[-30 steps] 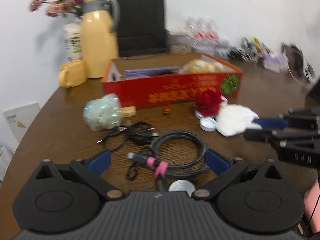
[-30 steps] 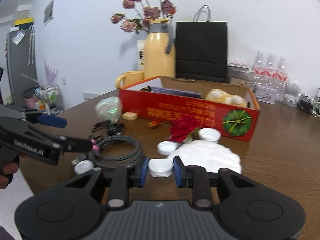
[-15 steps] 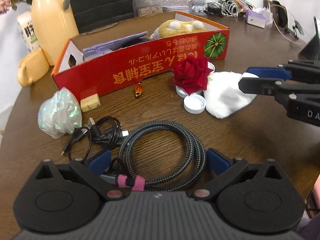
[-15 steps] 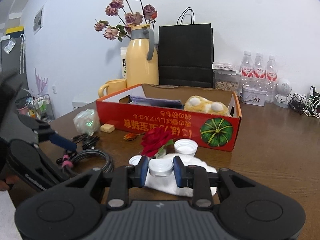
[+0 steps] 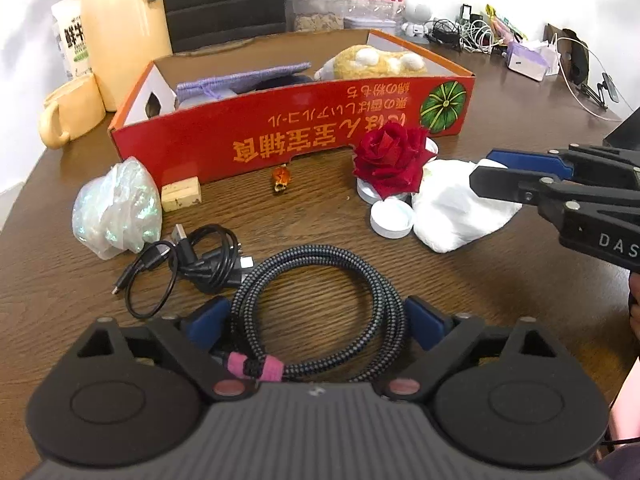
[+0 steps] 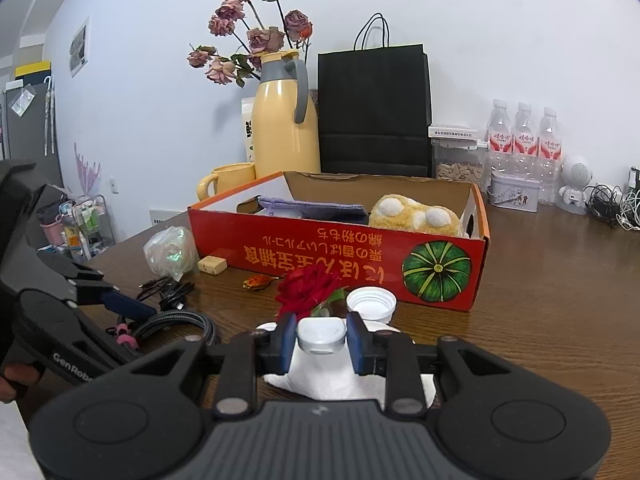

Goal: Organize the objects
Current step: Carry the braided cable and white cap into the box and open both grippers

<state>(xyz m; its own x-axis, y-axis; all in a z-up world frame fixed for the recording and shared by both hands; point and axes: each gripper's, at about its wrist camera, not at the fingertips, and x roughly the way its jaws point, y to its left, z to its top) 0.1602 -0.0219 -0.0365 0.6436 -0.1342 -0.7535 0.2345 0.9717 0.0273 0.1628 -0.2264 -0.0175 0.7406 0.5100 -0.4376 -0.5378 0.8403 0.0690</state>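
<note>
A coiled grey braided cable [image 5: 320,304] with a pink tie lies on the brown table [image 5: 500,280], between the blue pads of my left gripper [image 5: 318,318]. Its jaws are closing, and the pads stand just outside the coil's two sides. My right gripper [image 6: 322,336] is shut on a small white bottle cap [image 6: 322,334], held above a white cloth [image 6: 320,376]. From the left wrist view the right gripper [image 5: 486,170] hovers over that cloth [image 5: 460,208], with the cap hidden. A red cardboard box [image 5: 280,140] holds a purple pouch and a yellow plush toy.
In front of the box lie a red rose [image 5: 390,160], white caps [image 5: 392,218], an orange trinket [image 5: 281,178], a wooden block [image 5: 181,199], a shiny bag [image 5: 116,212] and a thin black cable [image 5: 192,260]. Yellow jug [image 6: 280,120], mug, black paper bag [image 6: 374,108] and bottles stand behind.
My left gripper has tipped down and come over the braided coil, which now sits between its fingers; its jaws have narrowed slightly. My right gripper carried the cap closer to the rose and box.
</note>
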